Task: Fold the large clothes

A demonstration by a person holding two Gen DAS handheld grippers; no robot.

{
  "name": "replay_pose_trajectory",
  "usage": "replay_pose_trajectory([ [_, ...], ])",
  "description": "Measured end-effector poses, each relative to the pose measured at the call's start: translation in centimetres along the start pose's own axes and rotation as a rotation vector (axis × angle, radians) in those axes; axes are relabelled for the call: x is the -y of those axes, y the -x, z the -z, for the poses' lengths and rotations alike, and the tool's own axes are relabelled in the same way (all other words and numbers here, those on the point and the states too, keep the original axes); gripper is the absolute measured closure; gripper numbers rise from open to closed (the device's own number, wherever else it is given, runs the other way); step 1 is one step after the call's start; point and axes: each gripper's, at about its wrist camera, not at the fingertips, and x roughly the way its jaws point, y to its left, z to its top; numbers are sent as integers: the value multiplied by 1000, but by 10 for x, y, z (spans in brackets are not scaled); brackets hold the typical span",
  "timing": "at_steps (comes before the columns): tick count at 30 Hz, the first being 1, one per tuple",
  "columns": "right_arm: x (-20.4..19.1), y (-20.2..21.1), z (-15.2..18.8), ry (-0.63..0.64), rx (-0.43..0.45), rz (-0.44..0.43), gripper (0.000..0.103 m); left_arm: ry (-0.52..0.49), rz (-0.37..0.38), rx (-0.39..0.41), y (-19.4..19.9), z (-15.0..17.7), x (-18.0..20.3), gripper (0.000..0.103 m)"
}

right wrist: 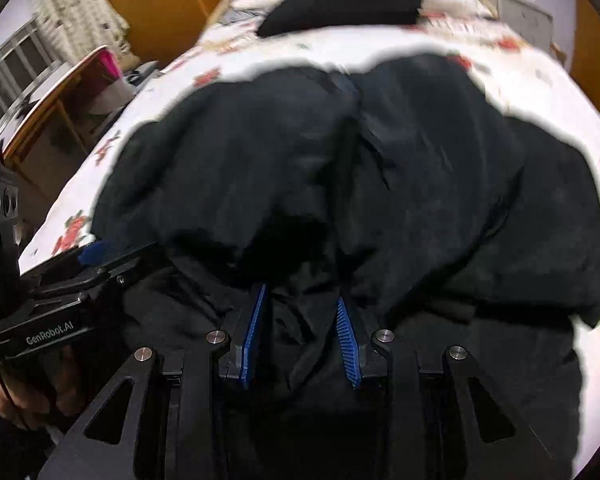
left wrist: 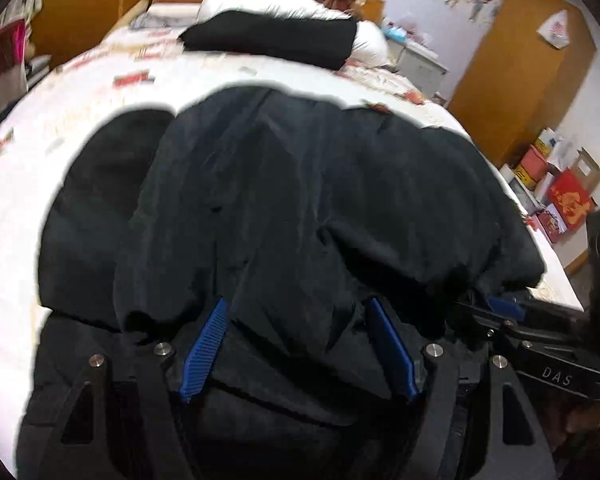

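Left wrist view shows the bed with its white flower-printed sheet (left wrist: 100,92), and on it a bulky black padded jacket (left wrist: 292,184) bunched near the edge. It looks soft, thick and slippery, best taken by a hem fold. The left gripper (left wrist: 296,344) stands spread with cloth between; the right gripper (right wrist: 302,336) pinches a gathered fold.

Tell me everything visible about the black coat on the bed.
The black coat is a large, puffy garment of smooth, slightly shiny fabric, crumpled into thick folds. It lies on the floral bedsheet, its near edge bunched and hanging toward the cameras. A dark seam or zip line runs down its middle. The left gripper and right gripper each have coat fabric gathered between their blue pads. A separate folded black garment lies beyond, not touching it.
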Motion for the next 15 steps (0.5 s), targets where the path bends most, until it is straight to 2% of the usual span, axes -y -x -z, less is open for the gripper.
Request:
replay_pose_trajectory([
  [4, 5, -8, 3, -6, 1, 1, 70, -48, -44, 5, -8, -2, 9, 28],
  [7, 2, -2, 2, -2, -13, 15, 70, -54, -64, -3, 0, -2, 12, 28],
  [10, -10, 32, 7, -16, 14, 16, 68, -66, -81, 25, 35, 3, 19, 28],
  [12, -16, 62, 22, -1, 55, 2, 68, -72, -70, 57, 62, 12, 21, 28],
  [15, -18, 86, 50, 0, 65, 14, 68, -71, -74, 88, 93, 27, 19, 28],
])
